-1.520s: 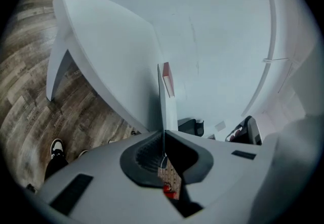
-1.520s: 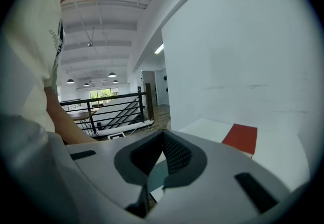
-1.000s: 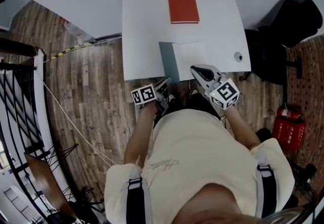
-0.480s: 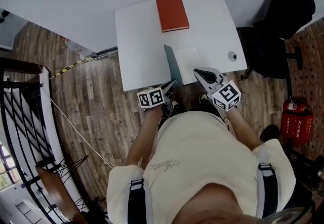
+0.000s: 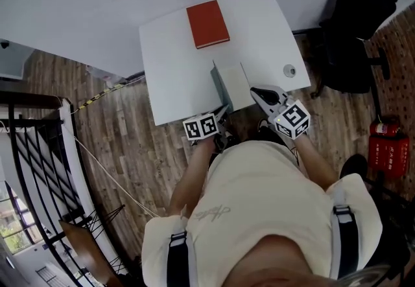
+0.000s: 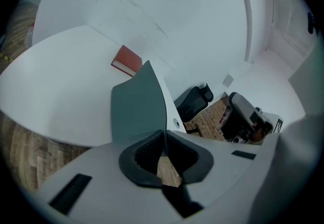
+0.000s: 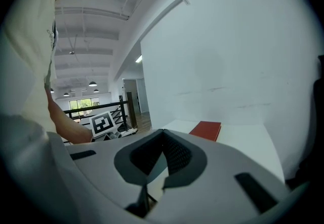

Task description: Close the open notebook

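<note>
White table (image 5: 168, 78) stands over plank floor in the head view, with a red book (image 5: 207, 23) lying shut at its far side. The notebook (image 5: 237, 80) sits at the near edge. Its grey-green cover (image 5: 220, 87) stands almost upright over the white page, so the closing looks about half done. The left gripper (image 5: 224, 111) is at the cover's near corner and the right gripper (image 5: 256, 92) is at the page's near right edge.

The left gripper view shows the jaws pressed together, pinching the cover's (image 6: 137, 109) bottom corner. That hold is thin. If the corner slips out before the cover tips past upright, the cover would likely fall open again. A sideways pull could also drag the whole notebook off the near edge.

In the right gripper view the tips are drawn together, with the red book (image 7: 205, 130) beyond them. Whether they nip a page I cannot tell. That gripper sits where the cover would come down, so the cover may land on it and stay propped open unless it clears away.
</note>
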Available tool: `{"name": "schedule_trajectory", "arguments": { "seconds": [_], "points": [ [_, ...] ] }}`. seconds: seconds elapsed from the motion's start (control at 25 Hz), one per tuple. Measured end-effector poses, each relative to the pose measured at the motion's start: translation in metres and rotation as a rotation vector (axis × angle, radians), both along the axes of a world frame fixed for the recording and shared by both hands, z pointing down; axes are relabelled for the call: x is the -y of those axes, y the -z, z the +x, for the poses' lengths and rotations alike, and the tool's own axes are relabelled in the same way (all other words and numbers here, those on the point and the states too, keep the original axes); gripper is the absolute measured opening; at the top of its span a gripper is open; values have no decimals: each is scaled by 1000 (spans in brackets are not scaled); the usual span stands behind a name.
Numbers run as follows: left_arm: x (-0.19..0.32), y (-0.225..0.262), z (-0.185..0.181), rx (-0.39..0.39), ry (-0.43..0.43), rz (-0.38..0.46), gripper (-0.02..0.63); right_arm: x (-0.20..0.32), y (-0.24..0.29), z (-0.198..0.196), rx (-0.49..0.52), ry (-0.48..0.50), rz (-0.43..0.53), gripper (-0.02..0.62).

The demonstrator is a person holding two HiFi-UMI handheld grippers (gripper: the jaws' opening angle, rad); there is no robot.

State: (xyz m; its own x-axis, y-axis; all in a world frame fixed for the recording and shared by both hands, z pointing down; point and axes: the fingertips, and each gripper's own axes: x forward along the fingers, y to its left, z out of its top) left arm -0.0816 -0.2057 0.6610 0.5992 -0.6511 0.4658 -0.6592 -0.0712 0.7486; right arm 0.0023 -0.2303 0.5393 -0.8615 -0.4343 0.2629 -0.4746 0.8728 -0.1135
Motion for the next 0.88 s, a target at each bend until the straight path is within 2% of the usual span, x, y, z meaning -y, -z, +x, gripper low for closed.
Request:
{"name": "schedule_trajectory", "arguments": {
  "seconds": [0.52, 0.76, 0.88],
  "points": [
    [9, -12, 40, 156, -12, -57, 33, 18, -2, 57, 51, -7, -47, 8],
    [12, -14, 63, 181, -12, -63, 126, 22, -6, 76, 68, 17, -60, 8],
    [12, -16, 73, 175, 27, -72, 138, 24, -10, 87, 66, 36, -67, 8]
  ]
}}
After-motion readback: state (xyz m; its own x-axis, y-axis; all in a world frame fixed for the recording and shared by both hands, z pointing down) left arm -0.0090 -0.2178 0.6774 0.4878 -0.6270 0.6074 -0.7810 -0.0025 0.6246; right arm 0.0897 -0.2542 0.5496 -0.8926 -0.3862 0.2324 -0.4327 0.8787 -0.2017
